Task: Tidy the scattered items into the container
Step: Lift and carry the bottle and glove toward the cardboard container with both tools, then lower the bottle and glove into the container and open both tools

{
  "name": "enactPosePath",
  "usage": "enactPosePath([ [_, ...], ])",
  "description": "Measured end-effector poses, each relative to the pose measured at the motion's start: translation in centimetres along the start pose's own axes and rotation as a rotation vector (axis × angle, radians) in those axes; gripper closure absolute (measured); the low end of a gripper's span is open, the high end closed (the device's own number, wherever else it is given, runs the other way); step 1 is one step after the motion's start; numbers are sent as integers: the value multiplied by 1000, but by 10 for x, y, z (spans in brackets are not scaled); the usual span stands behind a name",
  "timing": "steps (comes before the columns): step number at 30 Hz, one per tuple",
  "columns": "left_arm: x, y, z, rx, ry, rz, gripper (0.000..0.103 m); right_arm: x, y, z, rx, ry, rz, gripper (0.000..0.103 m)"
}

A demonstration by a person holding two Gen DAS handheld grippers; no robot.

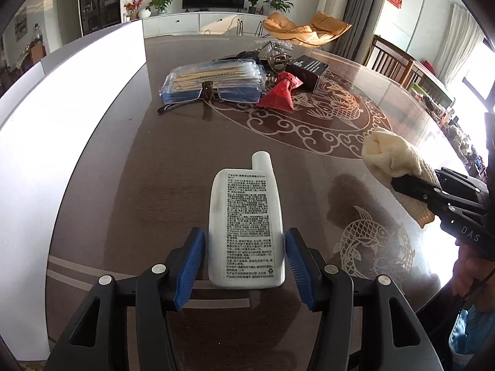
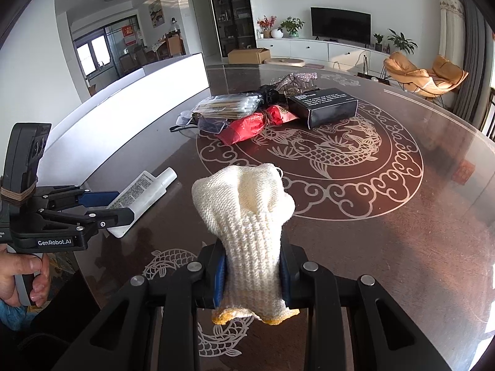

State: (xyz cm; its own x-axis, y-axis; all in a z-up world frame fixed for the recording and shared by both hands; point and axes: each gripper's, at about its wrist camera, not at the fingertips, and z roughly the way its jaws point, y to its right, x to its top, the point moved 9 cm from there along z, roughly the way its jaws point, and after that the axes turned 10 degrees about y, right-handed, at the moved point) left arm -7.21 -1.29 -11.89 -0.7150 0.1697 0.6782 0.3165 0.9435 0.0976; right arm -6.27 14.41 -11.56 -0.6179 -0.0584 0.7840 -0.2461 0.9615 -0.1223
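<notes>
My left gripper (image 1: 246,247) is shut on a white sunscreen bottle (image 1: 246,216), its cap pointing away, above the dark table; it also shows in the right wrist view (image 2: 139,196). My right gripper (image 2: 252,275) is shut on a cream knitted glove (image 2: 247,216), held above the table; the glove also shows in the left wrist view (image 1: 393,157). The white container (image 1: 62,123) stands along the table's left side, its wall also in the right wrist view (image 2: 139,105). Its inside is hidden.
A pile lies mid-table: a cotton swab pack (image 1: 216,77), glasses (image 1: 210,92), a red pouch (image 1: 280,91), a black box (image 2: 323,105) and a silvery item (image 2: 294,78). Chairs (image 1: 389,58) stand at the far right edge.
</notes>
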Motion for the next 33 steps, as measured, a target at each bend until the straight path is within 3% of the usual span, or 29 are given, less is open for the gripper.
enactPosePath([
  [1, 0, 2, 3, 1, -7, 10, 44, -2, 1, 1, -1, -3, 4, 75],
  [3, 1, 4, 9, 15, -19, 22, 27, -4, 4, 2, 1, -6, 13, 75],
  [4, 2, 5, 13, 30, -19, 36, 27, -4, 4, 2, 1, -5, 18, 75],
  [5, 4, 5, 15, 56, -20, 50, 29, -4, 5, 2, 2, -3, 22, 75],
  [7, 9, 4, 17, 80, -5, 56, 53, -3, 5, 2, 3, 2, 26, 75],
  [11, 16, -2, 8, 39, 11, -31, 52, 4, 4, -5, 8, 19, 24, 75],
  [20, 41, -18, -25, 44, 87, -56, 52, 17, -12, 3, 35, -3, 18, 75],
  [26, 76, -63, -70, 31, 179, -166, 52, 74, -81, 17, 146, 31, -71, 75],
  [30, 111, -134, -119, 120, 261, -199, 52, 141, -155, 27, 268, 88, -126, 75],
  [33, 126, -205, -137, 209, 273, -242, 52, 189, -217, 42, 355, 115, -171, 75],
])
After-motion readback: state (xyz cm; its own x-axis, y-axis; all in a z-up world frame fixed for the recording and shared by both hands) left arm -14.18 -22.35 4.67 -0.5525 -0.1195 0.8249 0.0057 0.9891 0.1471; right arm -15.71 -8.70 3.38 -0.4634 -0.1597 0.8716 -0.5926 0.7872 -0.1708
